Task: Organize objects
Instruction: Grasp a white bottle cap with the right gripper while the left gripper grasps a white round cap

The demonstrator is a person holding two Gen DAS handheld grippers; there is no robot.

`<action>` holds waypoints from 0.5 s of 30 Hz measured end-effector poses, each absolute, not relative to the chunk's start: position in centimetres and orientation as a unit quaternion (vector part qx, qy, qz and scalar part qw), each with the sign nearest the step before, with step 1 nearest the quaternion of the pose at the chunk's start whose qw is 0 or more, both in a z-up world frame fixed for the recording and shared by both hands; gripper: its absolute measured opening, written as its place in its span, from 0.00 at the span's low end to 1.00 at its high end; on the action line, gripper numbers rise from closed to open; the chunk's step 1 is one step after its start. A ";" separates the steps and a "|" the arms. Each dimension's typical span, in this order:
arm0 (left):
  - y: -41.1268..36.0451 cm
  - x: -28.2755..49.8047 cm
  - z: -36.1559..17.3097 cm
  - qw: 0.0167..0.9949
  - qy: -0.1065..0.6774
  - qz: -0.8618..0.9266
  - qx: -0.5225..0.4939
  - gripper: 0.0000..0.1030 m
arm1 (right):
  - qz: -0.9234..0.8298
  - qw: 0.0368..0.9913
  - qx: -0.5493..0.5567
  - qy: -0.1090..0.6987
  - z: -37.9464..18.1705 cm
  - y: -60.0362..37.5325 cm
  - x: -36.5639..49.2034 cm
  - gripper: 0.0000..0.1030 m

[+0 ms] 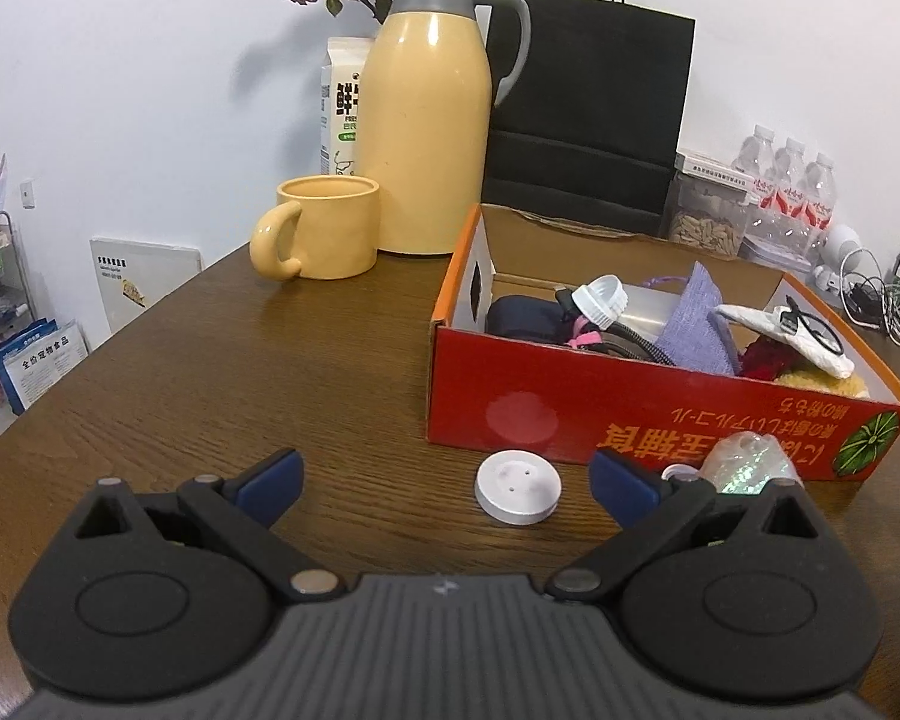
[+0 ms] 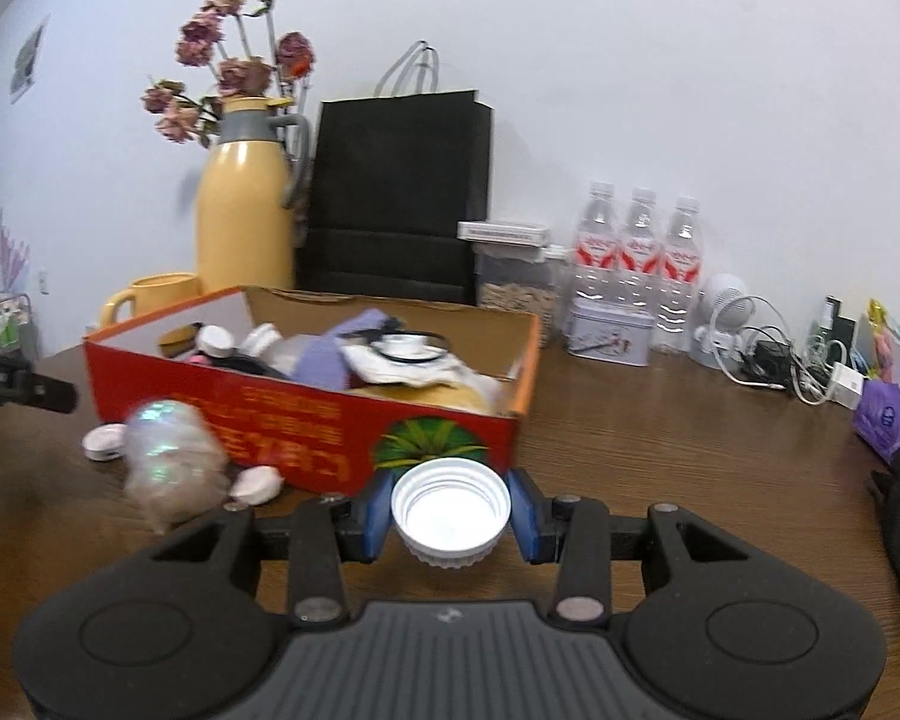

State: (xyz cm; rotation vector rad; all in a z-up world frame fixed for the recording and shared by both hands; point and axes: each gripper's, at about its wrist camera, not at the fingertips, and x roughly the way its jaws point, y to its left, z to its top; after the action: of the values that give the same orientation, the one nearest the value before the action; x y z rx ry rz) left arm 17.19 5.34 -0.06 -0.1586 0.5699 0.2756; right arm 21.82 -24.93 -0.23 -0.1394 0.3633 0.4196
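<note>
Three water bottles (image 2: 636, 264), one red box (image 2: 306, 414), perhaps three loose white caps (image 2: 450, 510)

- Even, fairly bright indoor light; the white wall (image 1: 150, 90) looks flat and slightly bluish.
- Soft shadow beside the yellow thermos (image 1: 426, 120), which carries small glare streaks.
- Strong fisheye bending, dark vignetted corners.
- Left wrist view sharp; right wrist view motion-blurred, worst on the iridescent wrapped bundle (image 2: 171, 462).
</note>
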 end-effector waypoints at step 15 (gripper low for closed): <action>6.2 21.0 -1.9 0.939 0.327 0.097 -0.041 1.00 | 0.206 0.958 -0.067 0.188 -0.5 -21.4 21.5 0.38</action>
State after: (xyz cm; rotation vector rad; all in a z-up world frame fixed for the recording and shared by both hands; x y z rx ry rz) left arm 20.97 6.19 -1.88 -0.0841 0.6670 0.1981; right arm 21.46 -21.41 -0.53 -0.1355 0.3811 0.4188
